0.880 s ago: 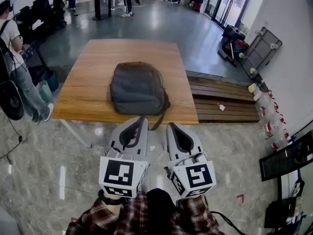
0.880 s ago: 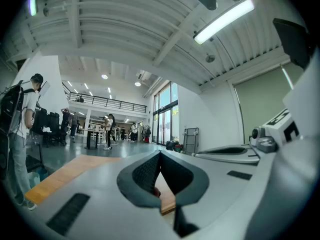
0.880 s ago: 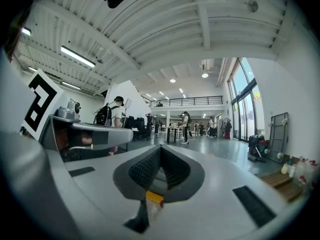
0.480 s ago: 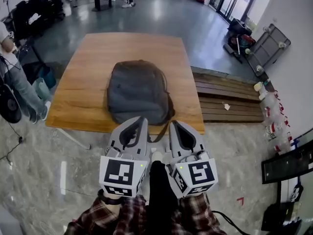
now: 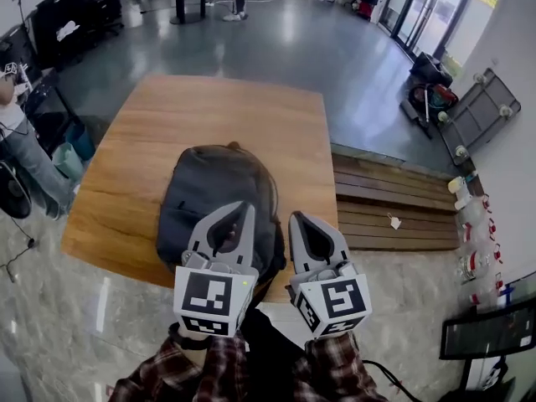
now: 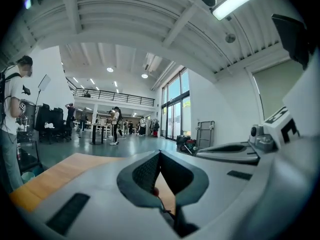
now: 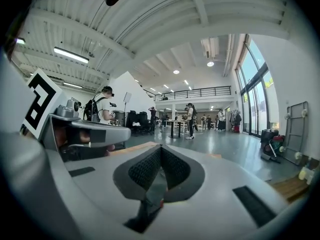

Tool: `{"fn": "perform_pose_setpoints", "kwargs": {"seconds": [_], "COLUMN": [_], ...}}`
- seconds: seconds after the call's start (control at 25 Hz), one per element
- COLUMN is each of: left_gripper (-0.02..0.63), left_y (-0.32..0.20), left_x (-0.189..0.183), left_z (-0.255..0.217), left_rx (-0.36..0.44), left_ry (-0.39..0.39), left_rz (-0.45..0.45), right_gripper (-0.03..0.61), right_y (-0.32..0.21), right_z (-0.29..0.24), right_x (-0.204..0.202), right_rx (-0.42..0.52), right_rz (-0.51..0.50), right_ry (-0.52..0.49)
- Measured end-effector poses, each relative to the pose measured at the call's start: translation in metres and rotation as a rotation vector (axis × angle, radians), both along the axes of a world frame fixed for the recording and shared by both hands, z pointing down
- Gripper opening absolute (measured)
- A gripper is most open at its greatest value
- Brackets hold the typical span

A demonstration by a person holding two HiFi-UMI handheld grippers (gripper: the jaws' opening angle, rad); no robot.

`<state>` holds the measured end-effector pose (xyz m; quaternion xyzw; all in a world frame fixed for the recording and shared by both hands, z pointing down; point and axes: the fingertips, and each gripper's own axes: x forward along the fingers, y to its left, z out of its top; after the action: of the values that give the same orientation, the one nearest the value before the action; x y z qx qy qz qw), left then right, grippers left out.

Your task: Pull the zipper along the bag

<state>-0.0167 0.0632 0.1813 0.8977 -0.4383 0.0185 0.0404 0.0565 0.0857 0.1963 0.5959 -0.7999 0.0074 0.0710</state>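
The dark grey bag (image 5: pixel 213 193) is lying flat on the wooden bench (image 5: pixel 251 111), its long axis running away from the person. The left gripper (image 5: pixel 243 208) is hovering over the bag's near end, nearer than the right gripper (image 5: pixel 295 219), which is hanging just right of that end. Both pairs of fingers are resting together, gripping nothing.

Dark grey backpack (image 5: pixel 213 193) lies flat on the wooden table (image 5: pixel 251 115), toward the near edge. Its long axis runs away from me, with the carry loop at the far end. It looks closed. I can't make out the zipper pull.
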Motion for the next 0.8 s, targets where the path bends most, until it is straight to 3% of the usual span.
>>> {"fn": "perform_pose_setpoints", "kwargs": {"seconds": [0.28,0.48,0.6,0.8], "left_gripper": [0.008,0.008,0.008,0.008], "left_y": [-0.052,-0.088,-0.11,-0.132], "left_x": [0.012,0.01,0.016,0.026], "left_z": [0.017,0.046,0.092,0.21], "left_rx": [-0.062,-0.152,-0.285,-0.611], "left_ry": [-0.018,-0.05,-0.092,-0.206], "left_rz": [-0.059,-0.062,-0.067,-0.048], "right_gripper": [0.008,0.008,0.008,0.008], "right_y": [-0.054,-0.085,-0.094,-0.098], "right_z": [0.018,0.038,0.059,0.121], "right_x": [0.014,0.021,0.032,0.048], "right_rx": [-0.066,-0.125,-0.177,-0.306], "right_rz": [-0.061,-0.043,-0.018,0.007], "right_ry": [-0.004,-0.011,-0.01,0.017]}}
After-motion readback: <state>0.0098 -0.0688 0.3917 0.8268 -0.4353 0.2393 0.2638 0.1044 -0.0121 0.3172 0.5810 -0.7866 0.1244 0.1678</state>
